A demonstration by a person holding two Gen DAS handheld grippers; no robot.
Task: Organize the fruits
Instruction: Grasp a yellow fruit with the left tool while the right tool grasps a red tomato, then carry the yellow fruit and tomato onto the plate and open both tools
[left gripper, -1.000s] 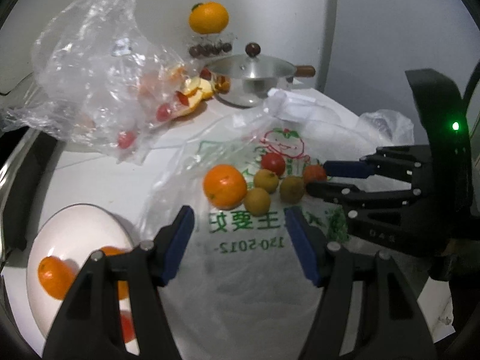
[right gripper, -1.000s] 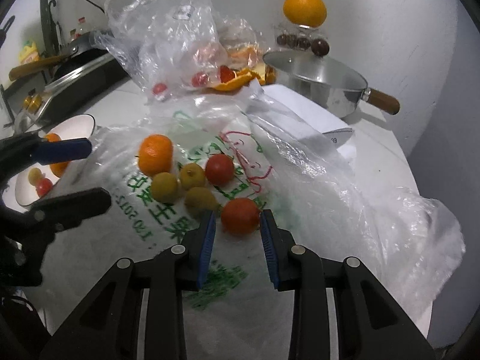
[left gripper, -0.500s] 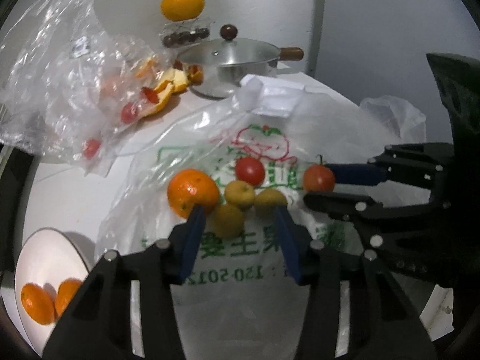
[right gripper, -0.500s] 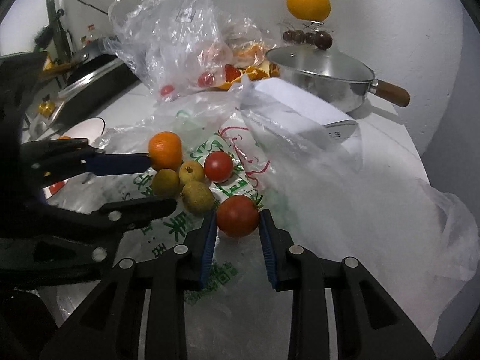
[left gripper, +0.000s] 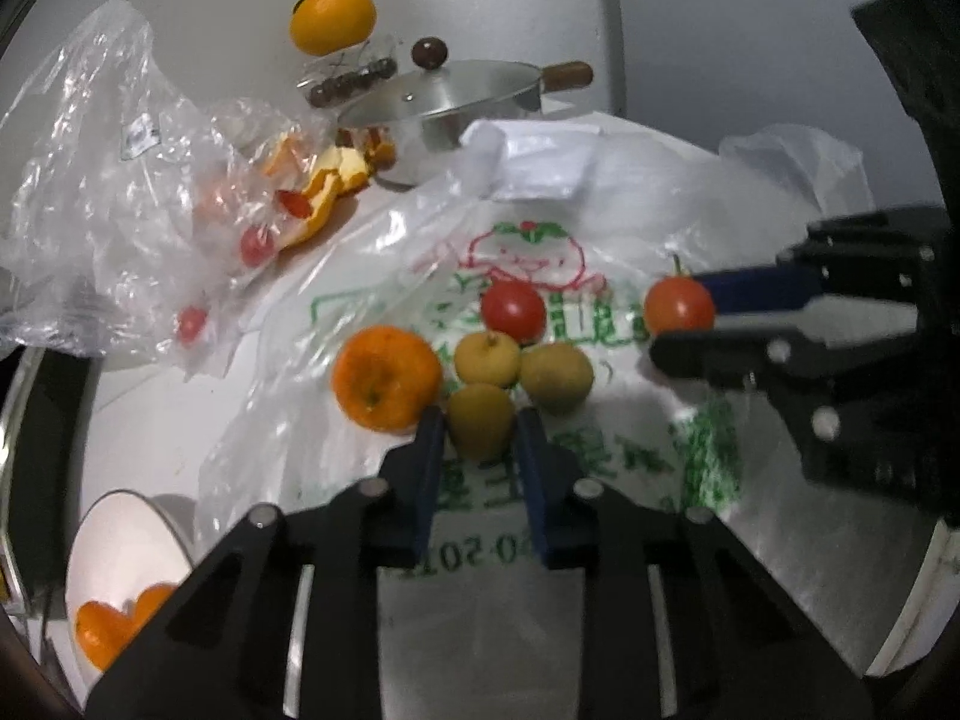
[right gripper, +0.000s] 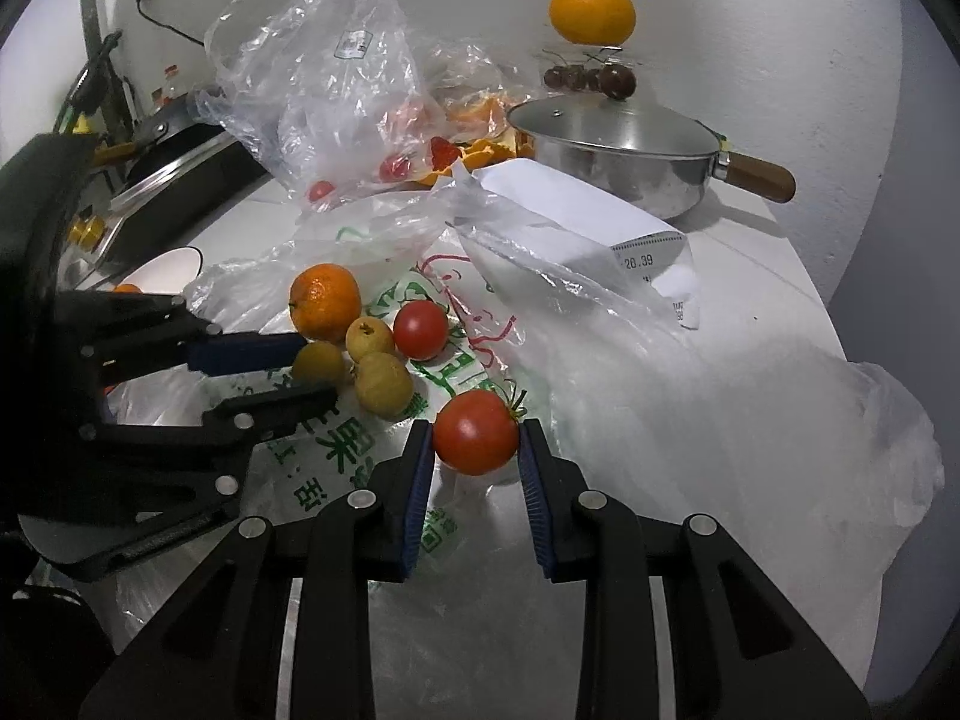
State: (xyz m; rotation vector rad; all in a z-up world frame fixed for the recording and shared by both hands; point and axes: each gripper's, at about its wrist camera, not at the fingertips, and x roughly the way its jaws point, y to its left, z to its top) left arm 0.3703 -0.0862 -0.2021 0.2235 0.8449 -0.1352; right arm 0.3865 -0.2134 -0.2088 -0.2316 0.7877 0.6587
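Note:
Fruit lies on a printed white plastic bag [left gripper: 540, 480]: an orange [left gripper: 387, 378], a red tomato [left gripper: 513, 311] and three small yellow-green fruits. My left gripper [left gripper: 478, 438] is shut on the nearest yellow-green fruit [left gripper: 480, 427], also seen in the right wrist view [right gripper: 318, 363]. My right gripper [right gripper: 475, 450] is shut on a second red tomato [right gripper: 476, 440] and holds it just above the bag; it shows in the left wrist view [left gripper: 679, 305] too. A white bowl [left gripper: 114, 540] at lower left holds orange fruit [left gripper: 102, 633].
A crumpled clear bag [left gripper: 120, 210] with small tomatoes and orange peel sits at the back left. A lidded steel pan [right gripper: 612, 150] stands at the back, with an orange [right gripper: 591, 11] on a clear box of cherries behind it. A stove [right gripper: 168, 180] is at the left.
My left gripper moved forward and closed on the nearest yellow-green fruit. My right gripper lifted the red tomato a little off the bag.

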